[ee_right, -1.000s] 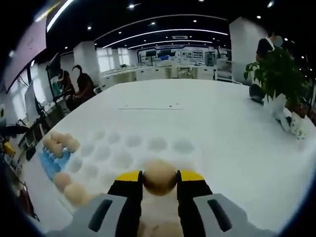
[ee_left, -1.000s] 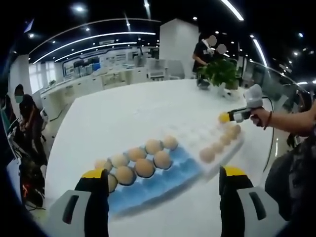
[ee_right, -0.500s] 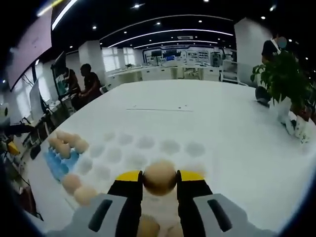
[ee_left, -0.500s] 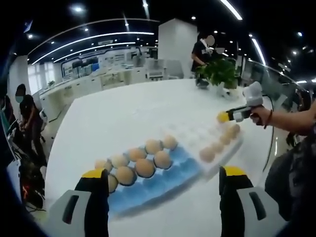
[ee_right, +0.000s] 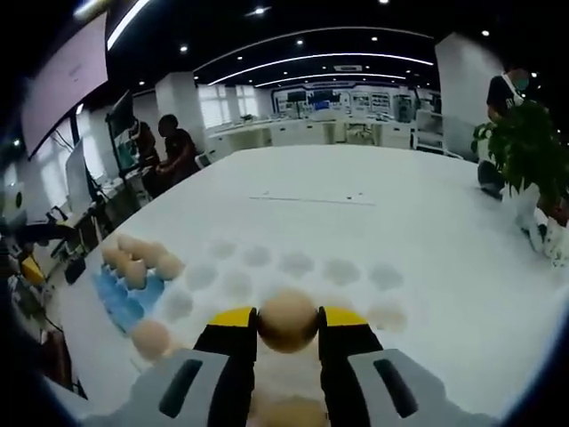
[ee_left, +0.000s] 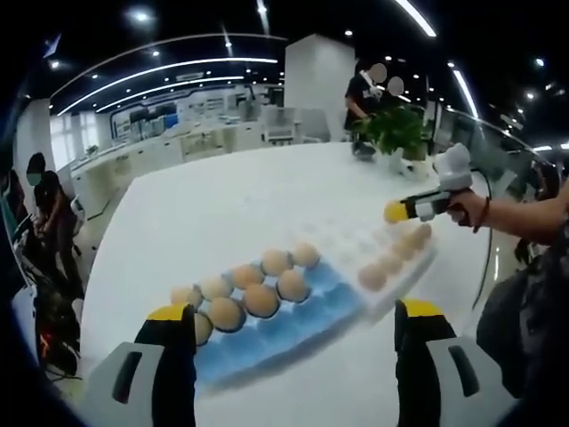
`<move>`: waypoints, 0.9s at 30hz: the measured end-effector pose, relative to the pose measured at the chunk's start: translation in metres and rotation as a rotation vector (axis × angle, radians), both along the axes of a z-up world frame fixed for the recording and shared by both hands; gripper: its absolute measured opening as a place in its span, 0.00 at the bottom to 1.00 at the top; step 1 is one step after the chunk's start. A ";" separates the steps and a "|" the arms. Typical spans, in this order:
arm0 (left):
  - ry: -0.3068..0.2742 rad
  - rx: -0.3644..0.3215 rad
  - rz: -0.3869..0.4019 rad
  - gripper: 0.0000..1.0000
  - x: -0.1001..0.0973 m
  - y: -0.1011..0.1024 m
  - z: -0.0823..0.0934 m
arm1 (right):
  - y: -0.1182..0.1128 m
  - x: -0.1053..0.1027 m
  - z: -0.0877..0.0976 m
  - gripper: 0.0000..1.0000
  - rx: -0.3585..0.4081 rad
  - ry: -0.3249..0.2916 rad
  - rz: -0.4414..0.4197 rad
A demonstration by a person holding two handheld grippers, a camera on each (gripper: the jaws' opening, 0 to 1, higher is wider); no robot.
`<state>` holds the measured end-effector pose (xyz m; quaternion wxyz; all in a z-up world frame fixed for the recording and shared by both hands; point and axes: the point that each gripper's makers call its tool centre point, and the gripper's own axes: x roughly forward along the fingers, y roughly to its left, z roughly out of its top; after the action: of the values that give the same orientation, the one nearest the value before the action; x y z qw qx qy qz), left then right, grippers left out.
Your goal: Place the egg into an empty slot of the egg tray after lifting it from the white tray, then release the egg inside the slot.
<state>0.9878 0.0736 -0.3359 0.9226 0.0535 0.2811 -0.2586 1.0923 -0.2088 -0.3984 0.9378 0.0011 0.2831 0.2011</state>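
- The right gripper [ee_right: 288, 334] has its yellow-tipped jaws clamped on a brown egg [ee_right: 288, 319], held above the white tray [ee_right: 293, 276]; the egg's underside is hidden between the jaws.
- In the left gripper view the right gripper [ee_left: 402, 212] comes in from the right, held by a hand [ee_left: 468, 210]; the egg between its tips is too small to make out there.
- The left gripper [ee_left: 295, 322] stands with its jaws wide apart and nothing between them, over the near edge of the blue egg tray [ee_left: 293, 325].
- The blue egg tray carries brown eggs in two rows at its far side; its near slots look bare, though blur makes them hard to count.
- The white tray [ee_left: 369, 242] lies just beside the blue one, touching or nearly so; several eggs sit along its right edge, and the rest of its hollows show as faint shadows.
- In the right gripper view the white tray's near part is cut off behind the jaws, with another egg partly visible below them.
- Both trays rest on a large white table [ee_left: 213, 213].
- A potted plant [ee_right: 529, 160] stands at the table's far side.
- The room is an open office with ceiling light strips, desks and several people standing or seated at its edges.
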 end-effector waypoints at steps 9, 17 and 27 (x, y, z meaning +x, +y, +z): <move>0.002 -0.001 -0.005 0.94 -0.002 -0.001 -0.001 | 0.022 -0.003 0.001 0.27 0.014 0.003 0.042; 0.004 -0.001 0.002 0.94 -0.004 0.004 -0.002 | 0.040 -0.003 0.002 0.27 0.028 0.004 0.066; 0.005 0.001 0.000 0.94 -0.003 0.011 -0.003 | 0.067 -0.005 0.003 0.27 0.035 0.002 0.102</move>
<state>0.9847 0.0842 -0.3384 0.9219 0.0534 0.2836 -0.2586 1.0876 -0.1415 -0.3951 0.9259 0.0032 0.2801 0.2535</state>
